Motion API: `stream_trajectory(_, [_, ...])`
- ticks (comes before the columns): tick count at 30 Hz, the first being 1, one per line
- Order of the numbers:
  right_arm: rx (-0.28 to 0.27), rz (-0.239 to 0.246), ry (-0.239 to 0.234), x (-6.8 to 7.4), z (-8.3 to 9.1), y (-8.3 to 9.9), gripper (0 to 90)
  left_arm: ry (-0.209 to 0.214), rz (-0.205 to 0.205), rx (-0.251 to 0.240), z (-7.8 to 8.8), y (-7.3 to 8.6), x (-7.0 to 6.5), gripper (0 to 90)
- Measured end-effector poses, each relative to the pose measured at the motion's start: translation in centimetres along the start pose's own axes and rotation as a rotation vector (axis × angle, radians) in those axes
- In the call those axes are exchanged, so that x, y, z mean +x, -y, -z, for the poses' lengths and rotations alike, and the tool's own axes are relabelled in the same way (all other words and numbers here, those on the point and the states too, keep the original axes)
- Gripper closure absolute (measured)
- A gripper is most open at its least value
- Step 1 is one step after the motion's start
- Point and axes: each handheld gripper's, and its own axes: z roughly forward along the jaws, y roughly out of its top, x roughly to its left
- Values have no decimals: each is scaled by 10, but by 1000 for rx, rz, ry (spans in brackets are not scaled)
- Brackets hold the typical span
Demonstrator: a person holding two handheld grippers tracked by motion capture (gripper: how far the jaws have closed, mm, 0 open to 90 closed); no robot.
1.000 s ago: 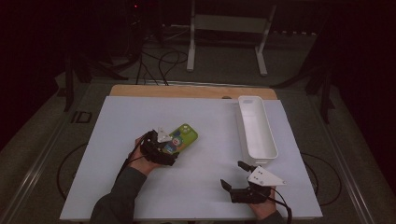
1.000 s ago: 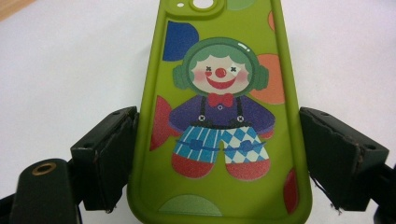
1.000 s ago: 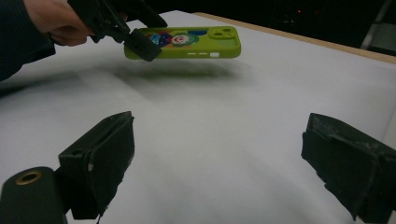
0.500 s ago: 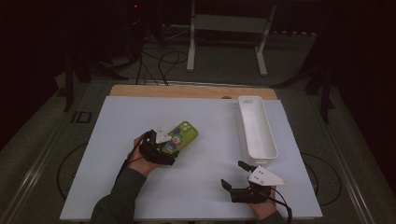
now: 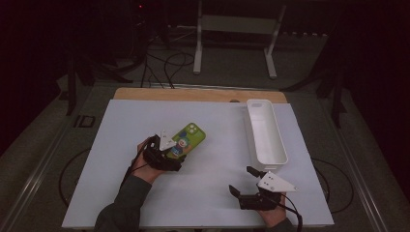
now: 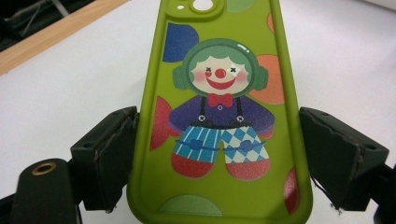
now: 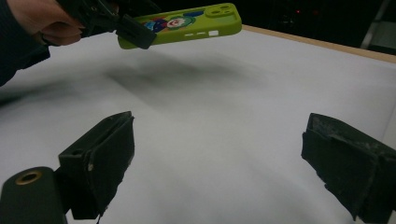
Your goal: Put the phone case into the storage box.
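A: What is the left tool (image 5: 178,153) holding?
B: A phone (image 5: 186,139) in a glossy lime-green case with rounded corners, printed with a cartoon clown in a purple top and blue checked trousers. In the left gripper view the two black, rough-edged pads sit against its long sides (image 6: 219,116), so the tool is clamped on the phone's lower end.

A: Where is it?
B: Left of the bench's middle, lifted off the surface; the right gripper view shows its shadow on the matte white sheet (image 7: 196,154) beneath.

A: And the right tool (image 5: 243,180)?
B: Released, jaws wide apart with nothing between them, near the front edge of the bench, just before the near end of the long white plastic tray (image 5: 278,150).

A: Any change from a second ago?
B: Hardly any; the phone stays in the same grip and place, and the right tool has not shifted.
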Motion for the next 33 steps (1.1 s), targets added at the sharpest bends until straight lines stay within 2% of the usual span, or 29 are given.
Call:
stream_trajectory(10, [-12, -17, 2, -2, 1, -2, 92, -5, 7, -46, 6, 1, -4, 158])
stream_trajectory(24, [-31, -58, 6, -10, 5, -11, 92, -15, -8, -110, 16, 1, -10, 158])
stream_trajectory(33, [-8, -85, 21, -17, 6, -17, 92, -18, -18, -148, 22, 1, -13, 158])
